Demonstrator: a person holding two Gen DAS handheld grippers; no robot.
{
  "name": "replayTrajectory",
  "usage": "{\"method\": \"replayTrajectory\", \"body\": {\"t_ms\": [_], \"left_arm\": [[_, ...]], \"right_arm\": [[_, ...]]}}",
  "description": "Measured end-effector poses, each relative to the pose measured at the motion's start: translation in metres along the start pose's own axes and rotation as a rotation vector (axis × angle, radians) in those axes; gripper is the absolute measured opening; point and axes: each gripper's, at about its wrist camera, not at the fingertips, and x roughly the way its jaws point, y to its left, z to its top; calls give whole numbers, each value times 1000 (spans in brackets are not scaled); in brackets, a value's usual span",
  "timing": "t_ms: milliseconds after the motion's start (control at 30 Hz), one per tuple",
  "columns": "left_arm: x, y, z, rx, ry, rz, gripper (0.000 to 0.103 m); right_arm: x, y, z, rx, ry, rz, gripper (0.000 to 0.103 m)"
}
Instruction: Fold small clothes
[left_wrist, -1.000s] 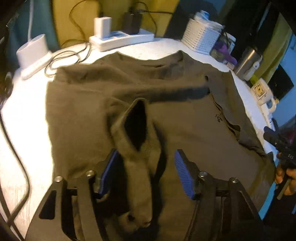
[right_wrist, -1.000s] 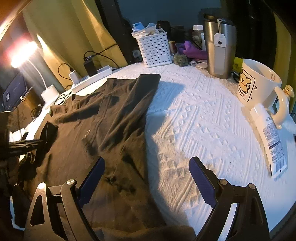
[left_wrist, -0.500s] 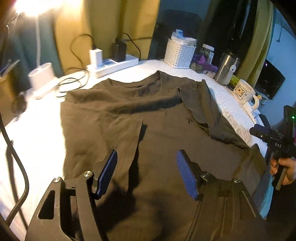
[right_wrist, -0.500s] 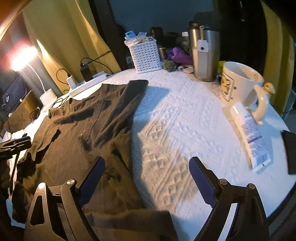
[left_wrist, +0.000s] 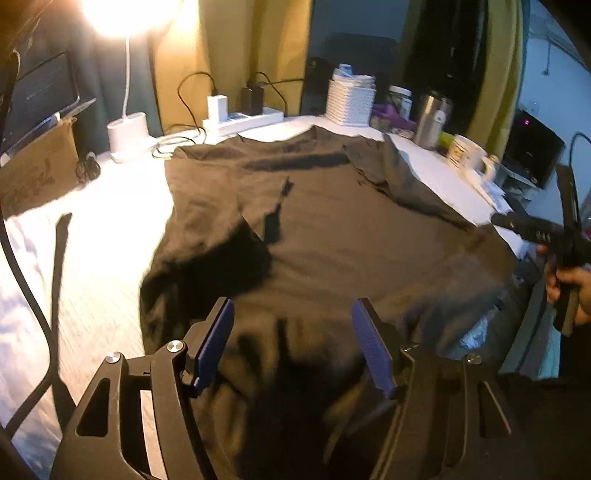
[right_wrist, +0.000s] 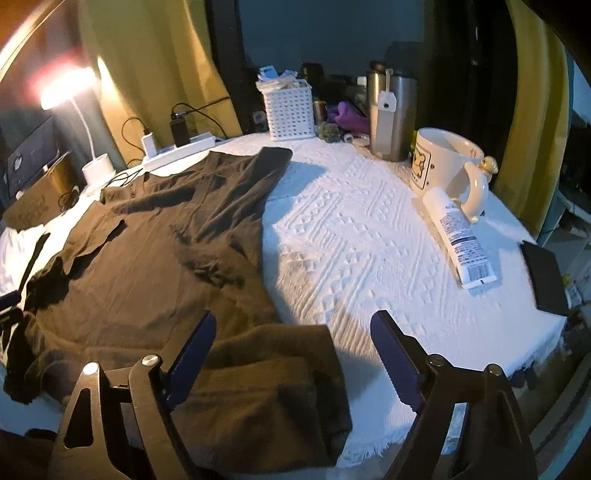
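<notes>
A dark olive T-shirt (left_wrist: 332, 229) lies spread on the white textured table cover (right_wrist: 351, 229), both sleeves folded in over the body. It also shows in the right wrist view (right_wrist: 155, 266), its hem hanging over the near edge. My left gripper (left_wrist: 291, 332) is open and empty above the shirt's near hem. My right gripper (right_wrist: 291, 347) is open and empty above the shirt's lower right corner. The right gripper also shows at the right edge of the left wrist view (left_wrist: 532, 229), held in a hand.
At the back stand a white basket (right_wrist: 290, 107), a steel tumbler (right_wrist: 391, 110), a power strip with chargers (left_wrist: 240, 118) and a lit lamp (left_wrist: 127, 125). A mug (right_wrist: 447, 162), a tube (right_wrist: 458, 236) and a black wallet (right_wrist: 546, 273) lie right. A cardboard box (left_wrist: 37, 170) sits left.
My left gripper let go of the sleeve, which now lies flat on the shirt, and pulled back and up. My right gripper drew back toward the near table edge.
</notes>
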Motion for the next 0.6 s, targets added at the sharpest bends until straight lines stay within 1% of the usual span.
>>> {"method": "replayTrajectory", "body": {"t_ms": [33, 100, 167, 267, 300, 367, 433, 467, 500, 533, 600], "left_arm": [[-2, -3, -5, -2, 1, -10, 66], [-4, -13, -13, 5, -4, -38, 66], [-4, -23, -19, 29, -6, -48, 66], [1, -42, -26, 93, 7, -83, 66], [4, -47, -28, 108, 14, -84, 66], [11, -58, -34, 148, 37, -77, 66], [17, -67, -38, 195, 48, -66, 66], [21, -70, -40, 220, 52, -46, 66], [26, -72, -43, 240, 59, -17, 64], [30, -71, -44, 243, 65, -7, 53], [33, -66, -43, 222, 63, -15, 42]], "right_arm": [[-4, 2, -2, -5, -6, 2, 85], [-11, 5, -5, -11, -15, 5, 80], [-18, 8, -10, -20, -17, 4, 70], [-23, 8, -15, -24, -18, 6, 68], [-25, 7, -17, -23, -19, 7, 68], [-26, 5, -22, -22, -15, 7, 62], [-25, 0, -26, -19, -7, 0, 60], [-24, -3, -29, -15, -2, 0, 55], [-23, -5, -31, -12, 4, 1, 55], [-21, -8, -33, -9, 9, 1, 54], [-16, -13, -38, -4, 20, 1, 53]]}}
